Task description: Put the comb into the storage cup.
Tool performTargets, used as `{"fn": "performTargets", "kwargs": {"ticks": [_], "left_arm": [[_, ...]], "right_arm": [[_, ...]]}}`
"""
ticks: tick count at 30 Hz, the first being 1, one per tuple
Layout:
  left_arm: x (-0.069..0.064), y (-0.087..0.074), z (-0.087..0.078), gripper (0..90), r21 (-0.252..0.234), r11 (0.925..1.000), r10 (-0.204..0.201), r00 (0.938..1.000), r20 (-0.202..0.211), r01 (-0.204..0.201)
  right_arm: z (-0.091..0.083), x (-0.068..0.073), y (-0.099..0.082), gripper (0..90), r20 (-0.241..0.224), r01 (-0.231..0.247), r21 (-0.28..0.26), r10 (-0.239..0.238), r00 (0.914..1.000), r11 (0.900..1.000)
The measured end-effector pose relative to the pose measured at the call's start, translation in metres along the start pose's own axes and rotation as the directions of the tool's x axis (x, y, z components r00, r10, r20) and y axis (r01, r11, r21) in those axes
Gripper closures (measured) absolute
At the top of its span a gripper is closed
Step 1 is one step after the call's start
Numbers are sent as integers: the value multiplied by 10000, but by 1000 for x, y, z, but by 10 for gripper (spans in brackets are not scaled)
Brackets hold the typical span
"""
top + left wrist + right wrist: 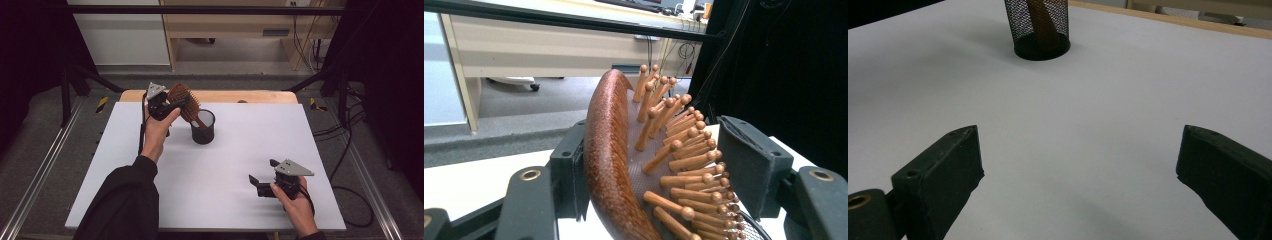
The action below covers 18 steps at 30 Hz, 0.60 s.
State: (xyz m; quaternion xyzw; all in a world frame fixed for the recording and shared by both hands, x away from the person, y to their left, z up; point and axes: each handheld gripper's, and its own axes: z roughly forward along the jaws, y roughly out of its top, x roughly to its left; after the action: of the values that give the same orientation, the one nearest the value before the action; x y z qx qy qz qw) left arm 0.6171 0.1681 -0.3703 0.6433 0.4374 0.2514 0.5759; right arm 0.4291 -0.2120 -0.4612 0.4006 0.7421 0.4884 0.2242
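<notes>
Left gripper view: hairbrush (616, 165) sits between parted fingers (746, 160), right pad clear.

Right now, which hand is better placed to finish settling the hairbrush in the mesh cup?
Left, probably. The left gripper has its jaws around the hairbrush head, handle already in the mesh cup. The right gripper sits open, empty, well away.

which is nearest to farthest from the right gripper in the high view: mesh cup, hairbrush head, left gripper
From the right gripper:
1. mesh cup, mid-table, up and to the left
2. hairbrush head, above the cup's rim
3. left gripper, far left, beside the brush; nearly level with it
</notes>
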Motion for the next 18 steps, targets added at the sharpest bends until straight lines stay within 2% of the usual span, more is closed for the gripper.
{"fn": "performTargets", "kwargs": {"ticks": [18], "left_arm": [[2,-1,1,345,-46,10000,-52,10000,18,52]], "right_arm": [[0,0,0,49,-9,15,29,-15,10000,10000]]}}
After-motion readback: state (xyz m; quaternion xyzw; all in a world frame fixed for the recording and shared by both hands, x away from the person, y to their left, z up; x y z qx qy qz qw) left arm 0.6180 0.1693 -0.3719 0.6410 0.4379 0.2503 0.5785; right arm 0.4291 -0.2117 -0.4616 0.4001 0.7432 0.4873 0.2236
